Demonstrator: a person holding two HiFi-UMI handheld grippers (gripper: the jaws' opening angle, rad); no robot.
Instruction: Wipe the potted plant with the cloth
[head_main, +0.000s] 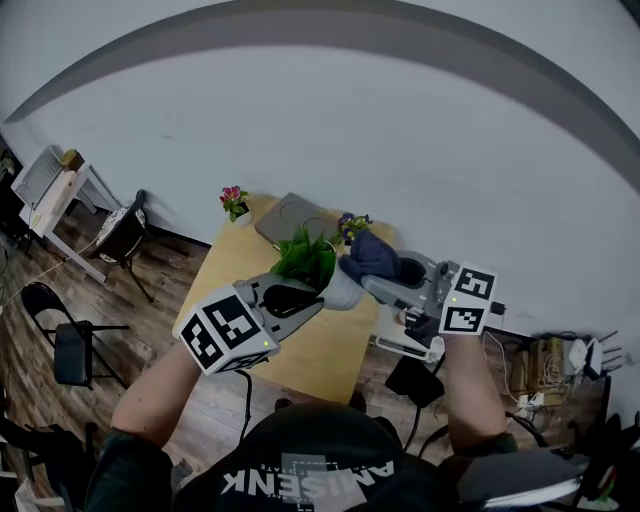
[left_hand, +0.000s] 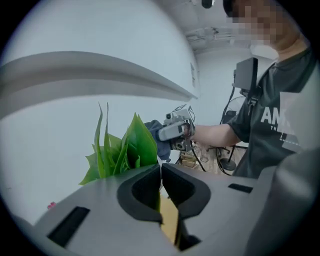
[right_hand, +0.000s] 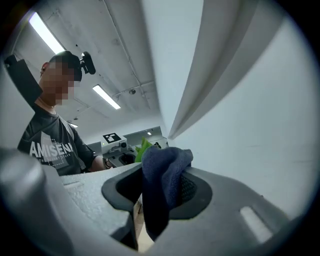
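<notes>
Head view: potted plant (head_main: 308, 258) over far right of surface (head_main: 235, 270), betw. left gripper (head_main: 305, 298) & right gripper (head_main: 368, 276); left gripper view: pinched shut, seemingly on a thin leaf (left_hand: 157, 202), prob. light, floppy, easily torn, so best held near tip; right gripper view: clamped on soft blue cloth (right_hand: 162, 185).

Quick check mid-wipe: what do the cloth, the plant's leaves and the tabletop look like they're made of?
The cloth looks like soft dark blue fabric, matte, with a fine knit-like texture, and it hangs limp. The leaves are an even, bright green with a slight sheen; they may be plastic, but the look leaves it open. The tabletop is smooth and pale tan, so light wood or wood-look laminate.
</notes>
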